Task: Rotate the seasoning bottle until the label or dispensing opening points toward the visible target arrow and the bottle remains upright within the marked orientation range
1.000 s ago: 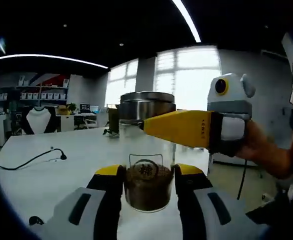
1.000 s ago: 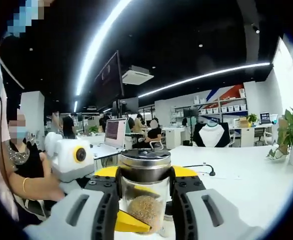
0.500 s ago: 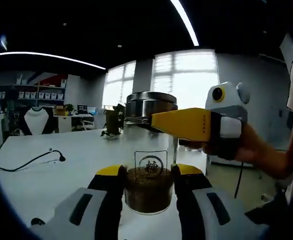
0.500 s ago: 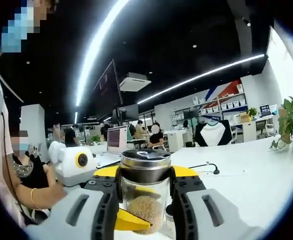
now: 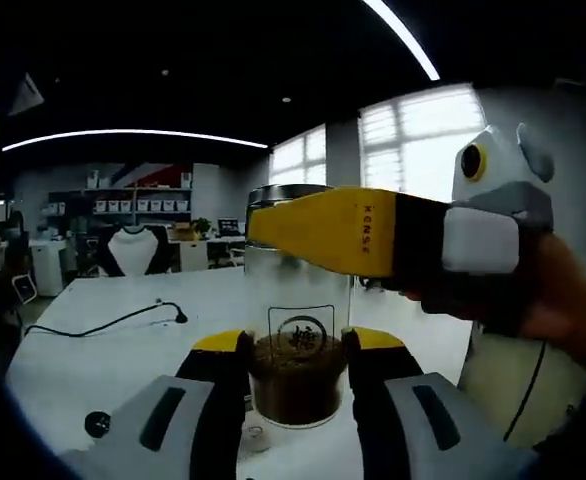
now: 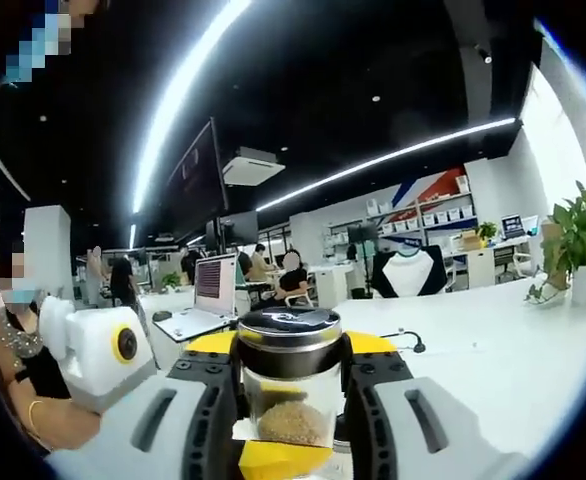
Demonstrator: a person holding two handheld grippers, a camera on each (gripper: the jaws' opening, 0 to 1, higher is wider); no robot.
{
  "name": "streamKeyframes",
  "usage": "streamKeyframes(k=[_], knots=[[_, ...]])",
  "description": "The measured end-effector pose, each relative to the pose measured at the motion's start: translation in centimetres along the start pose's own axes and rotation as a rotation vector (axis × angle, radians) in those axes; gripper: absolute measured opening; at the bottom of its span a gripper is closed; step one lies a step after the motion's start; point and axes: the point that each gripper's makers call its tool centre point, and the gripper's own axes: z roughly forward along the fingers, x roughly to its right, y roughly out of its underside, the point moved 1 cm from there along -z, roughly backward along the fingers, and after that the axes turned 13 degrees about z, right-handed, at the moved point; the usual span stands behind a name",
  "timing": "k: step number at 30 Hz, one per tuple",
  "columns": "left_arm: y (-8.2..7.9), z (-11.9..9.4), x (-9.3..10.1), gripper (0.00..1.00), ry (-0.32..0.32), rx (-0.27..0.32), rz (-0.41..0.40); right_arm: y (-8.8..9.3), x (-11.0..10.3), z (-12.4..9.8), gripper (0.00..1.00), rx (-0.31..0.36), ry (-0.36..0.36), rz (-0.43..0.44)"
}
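The seasoning bottle (image 5: 297, 375) is clear glass with brown granules, a round black label mark facing the left gripper view, and a steel lid (image 6: 290, 338). It stands upright. My left gripper (image 5: 298, 352) is shut on its lower body, yellow-tipped jaws on both sides. My right gripper (image 6: 291, 352) is shut on the lid and upper glass. In the left gripper view the right gripper's yellow jaw (image 5: 338, 230) crosses in front of the lid, held by a hand. In the right gripper view the left gripper's yellow jaw tip (image 6: 278, 460) shows below the bottle (image 6: 291, 415).
A white table (image 5: 113, 350) carries a black cable (image 5: 123, 318) and a small dark round piece (image 5: 97, 423). A potted plant (image 6: 581, 240) stands at the table's right; a laptop (image 6: 213, 288), shelves and seated people lie beyond. A person (image 6: 18, 350) is close on the left.
Both views have swung relative to the room. In the left gripper view the right gripper now looms nearer and larger across the lid. Both grippers kept their hold on the bottle.
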Motion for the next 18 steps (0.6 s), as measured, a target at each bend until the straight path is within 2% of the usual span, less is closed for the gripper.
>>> streamKeyframes(k=[4, 6, 8, 13, 18], knots=[[0.4, -0.13, -0.57, 0.42, -0.064, -0.028, 0.03, 0.37, 0.07, 0.61, 0.38, 0.011, 0.024, 0.026], [0.66, -0.37, -0.6, 0.42, -0.104, -0.046, 0.001, 0.52, 0.03, 0.8, 0.39, 0.01, 0.037, 0.031], [0.57, -0.54, -0.57, 0.42, -0.121, -0.039, 0.006, 0.48, 0.0, 0.81, 0.39, 0.014, 0.05, 0.031], [0.82, -0.52, -0.8, 0.42, -0.123, -0.056, 0.011, 0.65, 0.28, 0.89, 0.39, 0.007, 0.045, 0.039], [0.94, -0.51, -0.77, 0.42, -0.126, -0.051, 0.023, 0.73, 0.21, 0.73, 0.38, -0.007, 0.027, 0.011]])
